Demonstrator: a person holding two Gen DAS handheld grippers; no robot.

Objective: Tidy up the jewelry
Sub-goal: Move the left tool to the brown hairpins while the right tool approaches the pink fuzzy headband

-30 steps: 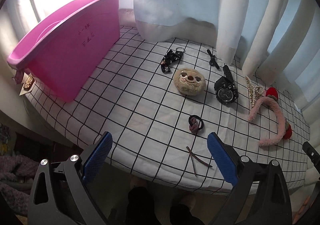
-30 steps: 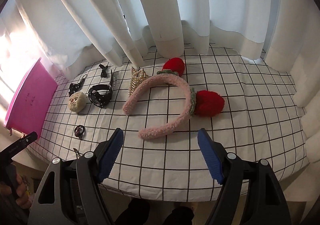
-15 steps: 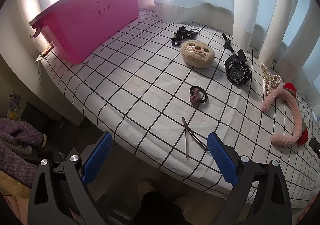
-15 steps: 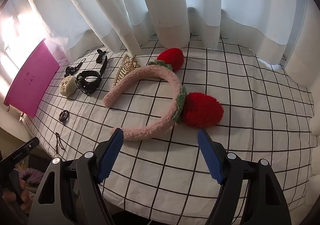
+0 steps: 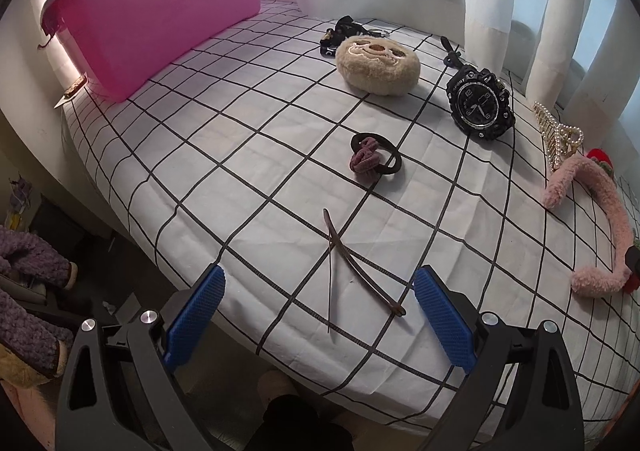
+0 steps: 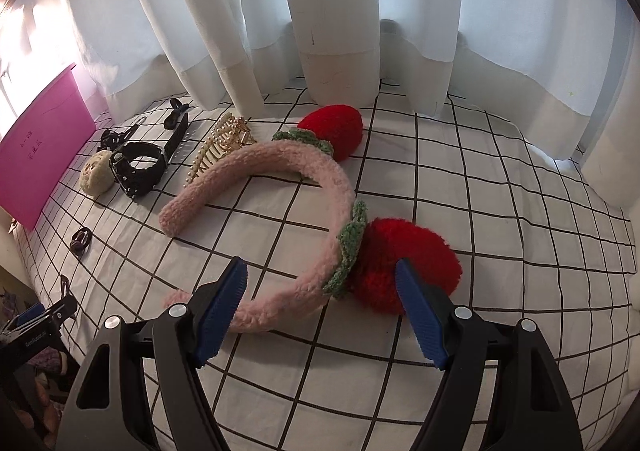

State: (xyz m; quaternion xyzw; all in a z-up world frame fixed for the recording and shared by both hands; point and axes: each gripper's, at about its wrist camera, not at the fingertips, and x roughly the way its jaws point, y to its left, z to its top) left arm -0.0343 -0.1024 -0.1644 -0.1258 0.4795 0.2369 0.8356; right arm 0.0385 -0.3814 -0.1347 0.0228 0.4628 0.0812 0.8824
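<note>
Here, the left gripper (image 5: 318,301) fingers stand wide open and empty around the brown hair clip (image 5: 352,271) on the bench (image 5: 240,139), the right gripper (image 6: 320,291) fingers likewise straddle the pink headband (image 6: 280,187), and the black watch (image 5: 480,101) dial reads "SPORT".

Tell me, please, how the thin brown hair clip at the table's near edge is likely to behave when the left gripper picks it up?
The hair clip looks slim and flat against the cloth, so it is probably light and may slide rather than lift. Its two splayed prongs could flex or pivot. The left gripper is open around it.
</note>
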